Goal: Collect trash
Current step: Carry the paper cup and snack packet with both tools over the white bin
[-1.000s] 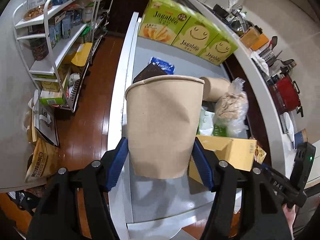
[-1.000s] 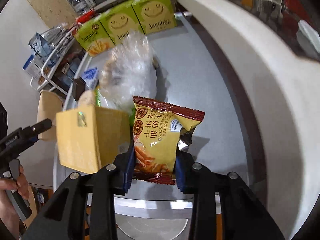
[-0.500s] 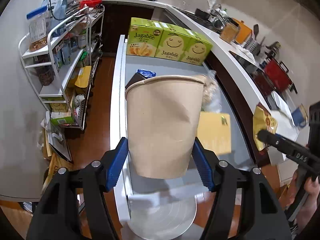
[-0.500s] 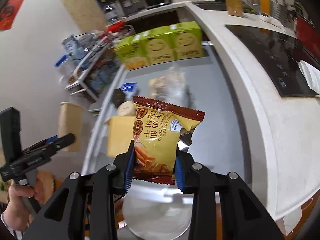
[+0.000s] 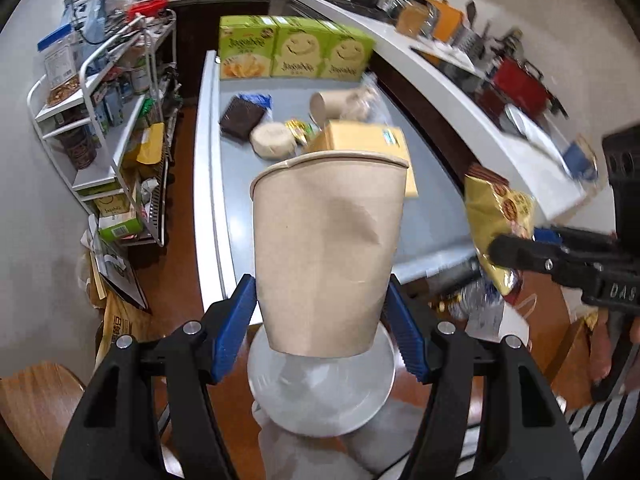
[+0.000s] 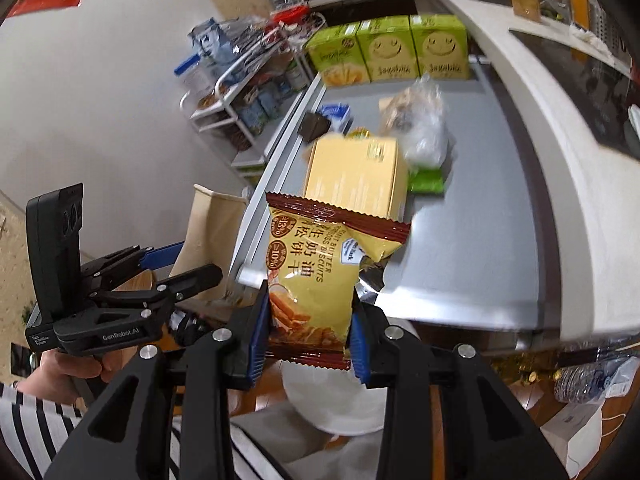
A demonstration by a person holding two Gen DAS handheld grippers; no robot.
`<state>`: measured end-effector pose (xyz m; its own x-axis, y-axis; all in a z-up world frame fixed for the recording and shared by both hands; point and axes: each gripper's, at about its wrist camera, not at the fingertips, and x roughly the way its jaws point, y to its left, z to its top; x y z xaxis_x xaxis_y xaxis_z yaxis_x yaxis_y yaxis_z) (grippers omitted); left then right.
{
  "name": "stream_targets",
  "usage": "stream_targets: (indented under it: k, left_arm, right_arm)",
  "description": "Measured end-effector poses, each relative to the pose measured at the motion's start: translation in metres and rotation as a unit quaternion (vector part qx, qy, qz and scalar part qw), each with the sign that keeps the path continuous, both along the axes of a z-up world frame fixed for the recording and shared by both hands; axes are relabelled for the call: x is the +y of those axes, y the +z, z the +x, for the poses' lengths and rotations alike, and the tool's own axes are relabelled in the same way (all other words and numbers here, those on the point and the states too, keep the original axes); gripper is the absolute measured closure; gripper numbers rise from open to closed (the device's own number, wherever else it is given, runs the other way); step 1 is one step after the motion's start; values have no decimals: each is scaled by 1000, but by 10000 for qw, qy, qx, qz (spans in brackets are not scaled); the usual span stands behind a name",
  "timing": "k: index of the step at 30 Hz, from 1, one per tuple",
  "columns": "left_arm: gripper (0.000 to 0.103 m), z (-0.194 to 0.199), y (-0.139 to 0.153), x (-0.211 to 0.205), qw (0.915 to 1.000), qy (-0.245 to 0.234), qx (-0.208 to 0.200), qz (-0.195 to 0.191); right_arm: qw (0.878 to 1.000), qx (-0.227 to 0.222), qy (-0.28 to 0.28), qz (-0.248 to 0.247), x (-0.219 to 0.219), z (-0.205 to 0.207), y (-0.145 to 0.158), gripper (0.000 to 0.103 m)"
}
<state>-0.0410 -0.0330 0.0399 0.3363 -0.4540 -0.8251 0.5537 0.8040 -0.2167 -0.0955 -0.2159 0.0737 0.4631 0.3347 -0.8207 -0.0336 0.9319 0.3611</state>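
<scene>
Trash: cup (image 5: 326,252) pinched between left gripper (image 5: 320,324) fingers, bin (image 5: 320,392) right below fingertips. Wrapper (image 6: 316,280) clamped in right gripper (image 6: 308,332), jaws nearly together, same bin under it. Neither dropped yet. Beyond fingers on table (image 5: 432,216): yellow box (image 5: 360,140), second cup (image 5: 332,104), small scraps uncollected.

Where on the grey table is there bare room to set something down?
Bare: the grey table's near end, in front of the yellow box, and its right strip by the white counter. Crowded: the middle, up to the green boxes.
</scene>
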Motion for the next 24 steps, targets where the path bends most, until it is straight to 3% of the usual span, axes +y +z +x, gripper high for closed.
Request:
stream_targets:
  k: [10,18,24]
  left_arm:
    - [38,-43,-49,5,9936,-730,421,751]
    - [38,-55,-106,-2,9832,-1017,902,1216]
    - [38,-52,-145,-8,9759,-1085,1121,1528]
  right_arm:
    - [9972,708,221,-98,11,-30,-46,70]
    - [9879,1509,325,-148,18,-38,-118,69]
    - [9833,1759,339,-314,23,-29,-156,70]
